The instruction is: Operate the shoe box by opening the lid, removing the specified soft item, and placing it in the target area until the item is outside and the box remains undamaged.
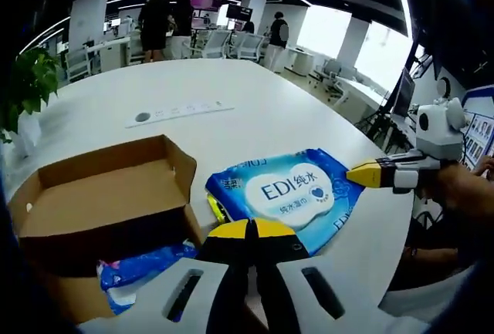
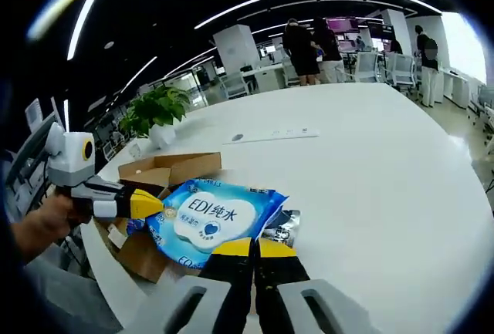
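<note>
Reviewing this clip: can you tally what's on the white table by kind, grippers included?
Cardboard shoe box: 1
Blue wet-wipe pack: 1
Other small packets: 2, blue one, dark shiny one
Potted plant: 1
White strip: 1
Grippers: 2, left gripper, right gripper
Total: 8

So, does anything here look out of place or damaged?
Nothing looks damaged. The cardboard box stands open on the white table, flaps up and untorn. The blue wipes pack lies flat on the table beside it. Another blue packet lies by the box's near side, partly hidden; whether it belongs there is unclear.
</note>
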A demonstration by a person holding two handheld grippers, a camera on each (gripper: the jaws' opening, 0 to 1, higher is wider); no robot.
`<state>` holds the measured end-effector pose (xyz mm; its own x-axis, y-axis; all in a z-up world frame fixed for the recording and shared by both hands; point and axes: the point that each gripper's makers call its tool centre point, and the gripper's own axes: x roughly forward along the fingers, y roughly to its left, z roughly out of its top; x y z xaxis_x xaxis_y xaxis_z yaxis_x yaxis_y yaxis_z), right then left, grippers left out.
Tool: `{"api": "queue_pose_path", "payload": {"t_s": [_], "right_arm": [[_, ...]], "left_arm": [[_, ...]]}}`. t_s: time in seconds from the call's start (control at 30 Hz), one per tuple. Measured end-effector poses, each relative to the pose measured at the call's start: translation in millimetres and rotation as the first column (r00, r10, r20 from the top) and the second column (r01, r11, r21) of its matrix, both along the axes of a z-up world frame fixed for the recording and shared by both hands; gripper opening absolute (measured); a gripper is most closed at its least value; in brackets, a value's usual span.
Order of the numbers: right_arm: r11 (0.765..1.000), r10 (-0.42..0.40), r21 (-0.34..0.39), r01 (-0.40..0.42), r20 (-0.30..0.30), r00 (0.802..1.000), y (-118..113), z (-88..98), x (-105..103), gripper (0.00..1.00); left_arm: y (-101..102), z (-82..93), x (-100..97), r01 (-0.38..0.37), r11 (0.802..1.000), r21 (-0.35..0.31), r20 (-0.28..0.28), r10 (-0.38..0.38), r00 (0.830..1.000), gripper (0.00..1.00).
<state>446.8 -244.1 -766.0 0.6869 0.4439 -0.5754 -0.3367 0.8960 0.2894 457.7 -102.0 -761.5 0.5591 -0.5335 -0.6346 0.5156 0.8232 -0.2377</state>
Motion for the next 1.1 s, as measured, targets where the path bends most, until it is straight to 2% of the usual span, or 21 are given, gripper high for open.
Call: {"api": "queue_pose_path", "payload": {"t_s": [0.43,0.77,0.93,1.1], "right_arm": [[1.000,0.005,-0.028,-0.006,-0.031,1.000,-9.0,-22.4,13.4,0.00],[0.999,-0.011,-0.032,0.010,-0.040,0.999,-12.6,-35.6,18.3,0.00],[0.999,-0.014,-0.035,0.013,-0.043,0.999,-10.8,-40.5,18.3,0.00],[0.999,-0.017,-0.044,0.015,-0.038,0.999,-9.8,-44.7,19.3,0.00]], "left_arm": [[-10.5,-23.3,11.8,0.053,0.997,0.064,-0.009,-0.052,0.999,0.00],[-13.8,-30.5,10.8,0.086,0.989,0.118,0.004,-0.087,0.996,0.00],[-12.9,-34.5,13.0,0.128,0.972,0.199,0.036,-0.138,0.990,0.00],[-11.6,-39.4,12.4,0.177,0.940,0.292,0.059,-0.203,0.977,0.00]]}}
